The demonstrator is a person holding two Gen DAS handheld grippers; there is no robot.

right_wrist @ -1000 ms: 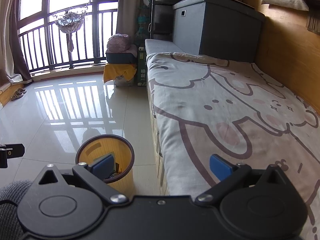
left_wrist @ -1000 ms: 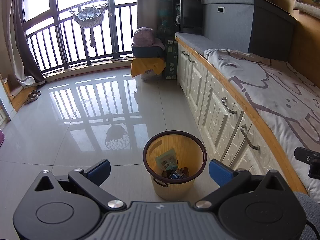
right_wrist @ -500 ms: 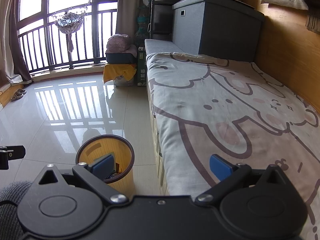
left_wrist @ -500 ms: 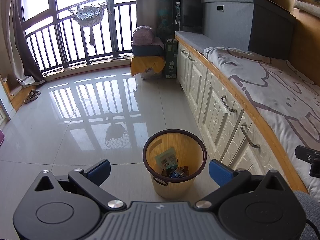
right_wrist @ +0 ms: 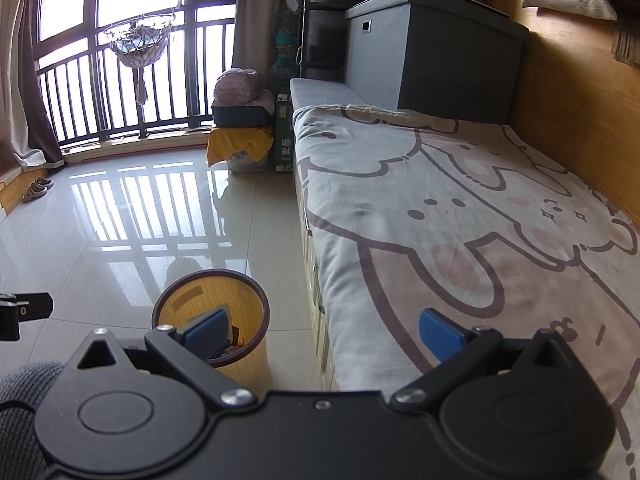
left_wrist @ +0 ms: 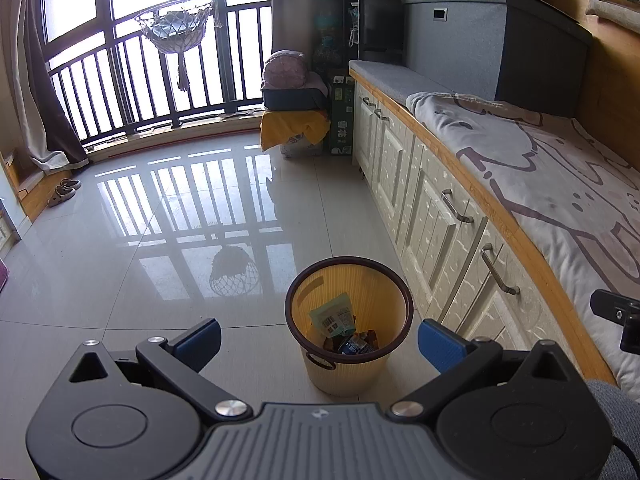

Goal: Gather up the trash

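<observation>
A yellow waste bin (left_wrist: 376,372) with a dark rim stands on the floor beside the white cabinets. Inside it lie a green packet (left_wrist: 333,314) and several dark wrappers (left_wrist: 354,343). My left gripper (left_wrist: 319,340) hangs open above and just in front of the bin, nothing between its blue pads. The bin (right_wrist: 248,354) also shows at the lower left of the right wrist view. My right gripper (right_wrist: 325,332) is open and empty over the edge of the bed, its left pad in front of the bin's mouth.
White cabinets (left_wrist: 436,216) with metal handles run along the right under a bed with a cartoon blanket (right_wrist: 460,224). A grey storage box (right_wrist: 432,52) sits at the bed's far end. A yellow-draped stack (left_wrist: 294,124) stands by the railed window; shoes (left_wrist: 64,190) lie at far left.
Both views have shifted only slightly; the bin sits a touch higher in the left wrist view. Both grippers stay open and empty.
</observation>
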